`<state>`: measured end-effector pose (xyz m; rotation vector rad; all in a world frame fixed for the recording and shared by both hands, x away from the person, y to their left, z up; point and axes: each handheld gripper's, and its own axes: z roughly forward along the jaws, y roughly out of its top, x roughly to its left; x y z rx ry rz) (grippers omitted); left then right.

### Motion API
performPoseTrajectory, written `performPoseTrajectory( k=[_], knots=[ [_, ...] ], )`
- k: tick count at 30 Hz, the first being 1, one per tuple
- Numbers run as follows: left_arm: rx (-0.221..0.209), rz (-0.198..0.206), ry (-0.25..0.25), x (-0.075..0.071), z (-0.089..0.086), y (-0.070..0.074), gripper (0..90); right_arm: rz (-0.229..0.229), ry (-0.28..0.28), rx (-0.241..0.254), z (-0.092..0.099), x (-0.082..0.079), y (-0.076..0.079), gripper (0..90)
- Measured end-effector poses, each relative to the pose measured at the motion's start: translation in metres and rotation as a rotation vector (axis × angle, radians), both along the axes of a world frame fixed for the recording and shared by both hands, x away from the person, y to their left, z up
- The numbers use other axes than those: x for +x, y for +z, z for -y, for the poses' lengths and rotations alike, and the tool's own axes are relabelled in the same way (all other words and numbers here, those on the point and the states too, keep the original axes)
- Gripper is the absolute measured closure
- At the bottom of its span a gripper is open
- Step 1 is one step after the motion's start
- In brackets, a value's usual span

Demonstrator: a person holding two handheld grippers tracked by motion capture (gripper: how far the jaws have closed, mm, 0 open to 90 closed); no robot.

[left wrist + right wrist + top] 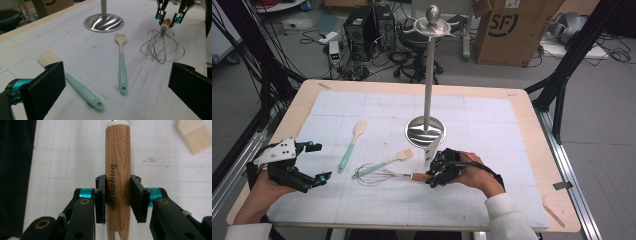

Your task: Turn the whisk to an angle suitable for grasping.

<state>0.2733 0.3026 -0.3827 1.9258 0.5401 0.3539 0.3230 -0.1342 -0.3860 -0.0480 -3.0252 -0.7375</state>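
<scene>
Right gripper (117, 200): 2 black pads clamp a wooden handle (117, 157) from both sides, approx. mid-length; handle runs straight up the frame w/ dark lettering on it; pale brush head (195, 137) top right on gridded white mat (62, 157).

whisk (377, 175) | wire head, wooden handle | lying flat on white mat | handle clamped

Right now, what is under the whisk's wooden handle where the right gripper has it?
The right gripper clamps the whisk's wooden handle. The white gridded mat shows either side of it; the strip directly beneath is covered by the handle, so contact cannot be told.
</scene>
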Motion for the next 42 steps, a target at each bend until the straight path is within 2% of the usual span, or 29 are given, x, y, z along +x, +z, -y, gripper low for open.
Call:
performPoseTrajectory(
  k=[1, 4, 6, 16, 21, 27, 36, 42],
  knots=[
    [-0.001, 0.0, 0.001, 0.0, 0.0, 0.0, 1.7, 0.02, 0.011, 0.015, 0.001, 0.002, 0.003, 68.7],
    [0.001, 0.0, -0.001, 0.0, 0.0, 0.0, 1.7, 0.027, 0.013, 0.061, 0.003, 0.004, 0.013, 68.7],
    [0.0, 0.002, -0.003, -0.001, 0.0, 0.0, 1.7, 0.022, -0.005, 0.092, 0.003, 0.004, 0.023, 68.7],
    [-0.003, 0.006, -0.013, -0.003, -0.003, 0.001, 1.7, 0.016, -0.01, 0.16, -0.01, 0.007, 0.046, 68.7],
    [-0.001, 0.018, -0.017, -0.005, -0.005, 0.004, 1.7, 0.032, -0.001, 0.185, -0.021, 0.009, 0.053, 68.6],
    [0.001, 0.022, -0.022, -0.006, -0.006, 0.004, 1.7, 0.027, 0.015, 0.208, -0.038, 0.012, 0.053, 68.6],
    [0.002, 0.035, -0.018, -0.007, -0.007, 0.006, 1.7, 0.019, 0.026, 0.201, -0.063, 0.018, 0.042, 68.6],
    [-0.007, 0.043, -0.019, -0.009, -0.008, 0.008, 1.7, 0.014, 0.031, 0.18, -0.077, 0.02, 0.033, 68.5]
  ],
)
